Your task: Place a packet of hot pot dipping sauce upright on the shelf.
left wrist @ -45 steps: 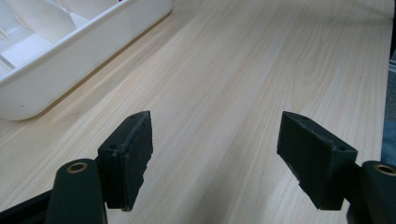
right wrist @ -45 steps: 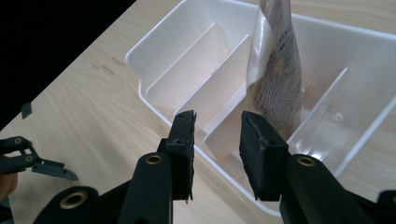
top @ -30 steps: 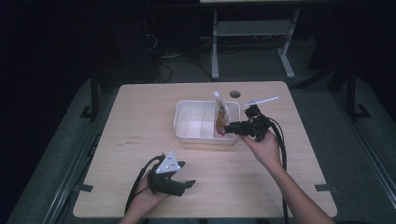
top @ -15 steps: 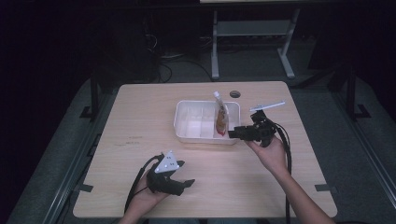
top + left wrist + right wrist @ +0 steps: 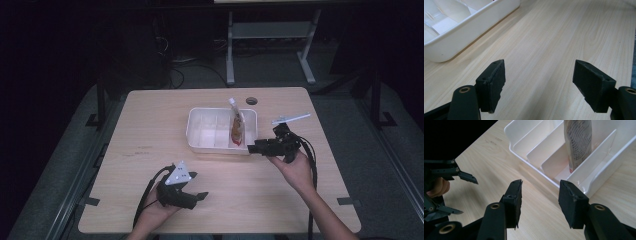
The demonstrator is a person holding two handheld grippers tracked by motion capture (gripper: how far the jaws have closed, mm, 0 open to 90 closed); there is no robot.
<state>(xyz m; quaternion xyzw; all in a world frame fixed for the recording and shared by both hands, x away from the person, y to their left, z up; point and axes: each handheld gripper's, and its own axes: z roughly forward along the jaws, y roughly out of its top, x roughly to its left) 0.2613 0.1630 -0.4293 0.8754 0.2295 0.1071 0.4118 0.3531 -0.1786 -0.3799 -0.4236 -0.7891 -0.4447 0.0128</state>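
Spouted pouch [image 5: 237, 129] stands propped between dividers in the white bin [image 5: 200, 145] at 12 o'clock; right hand-held gripper [image 5: 256, 148] (empty, jaws parted) sits just beside, left hand-held gripper [image 5: 199, 196] wide open at 7 o'clock

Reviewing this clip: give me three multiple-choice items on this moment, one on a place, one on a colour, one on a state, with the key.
1. Where does the pouch stand?
A. In the divided tray
B. On the bare table
C. In a claw

2. What colour is the tray?
A. Blue
B. White
C. Black

3. How is the right claw?
A. Shut on the pouch
B. Shut, empty
C. Open, empty

Key: 1 A, the pouch stands upright between dividers; 2 B, walls and dividers are white; 3 C, a gap shows between the pads, nothing inside.
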